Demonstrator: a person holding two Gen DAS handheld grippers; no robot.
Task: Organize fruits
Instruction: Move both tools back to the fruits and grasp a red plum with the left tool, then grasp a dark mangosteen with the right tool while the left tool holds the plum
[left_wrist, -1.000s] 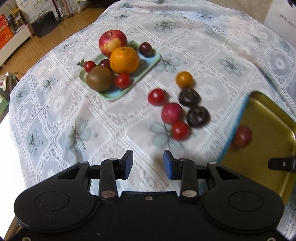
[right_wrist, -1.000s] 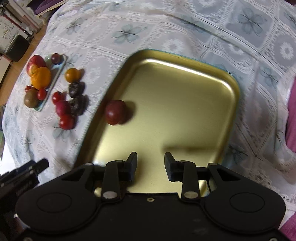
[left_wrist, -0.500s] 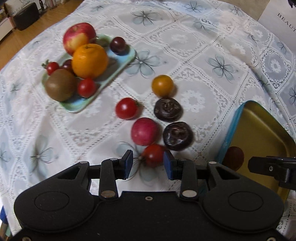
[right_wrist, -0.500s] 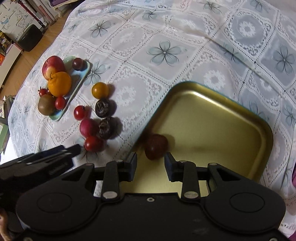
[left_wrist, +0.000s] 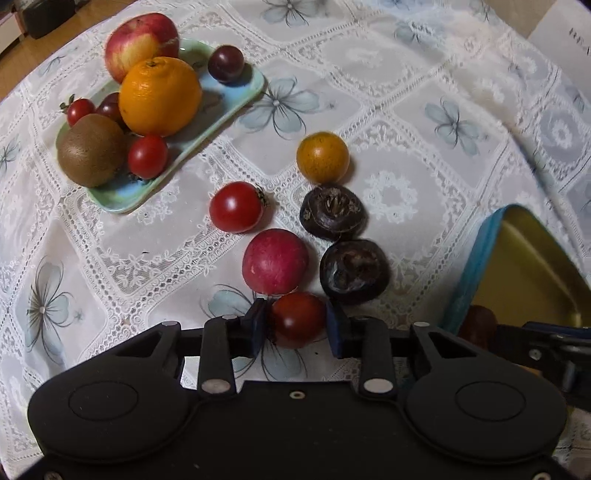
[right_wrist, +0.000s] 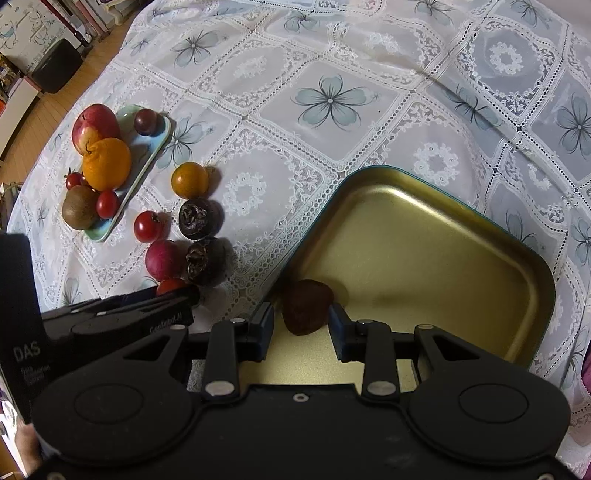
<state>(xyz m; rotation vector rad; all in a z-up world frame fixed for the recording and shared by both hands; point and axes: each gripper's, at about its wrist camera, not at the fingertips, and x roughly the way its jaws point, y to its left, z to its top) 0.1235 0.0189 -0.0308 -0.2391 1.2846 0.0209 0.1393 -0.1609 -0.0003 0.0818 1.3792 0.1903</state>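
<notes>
Jaws around one tomato (left_wrist: 298, 324), six loose fruits.

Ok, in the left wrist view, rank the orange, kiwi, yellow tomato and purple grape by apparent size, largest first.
1. orange
2. kiwi
3. yellow tomato
4. purple grape

The grape lies farthest from the camera, so its true size against the tomato is less sure.

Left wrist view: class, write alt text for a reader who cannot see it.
The left gripper brackets a dark red tomato on the white lace tablecloth, jaws open. Beyond lie a pink-red round fruit, two dark brown wrinkled fruits, a red tomato and a small orange fruit. A pale green tray holds more fruit.
</notes>
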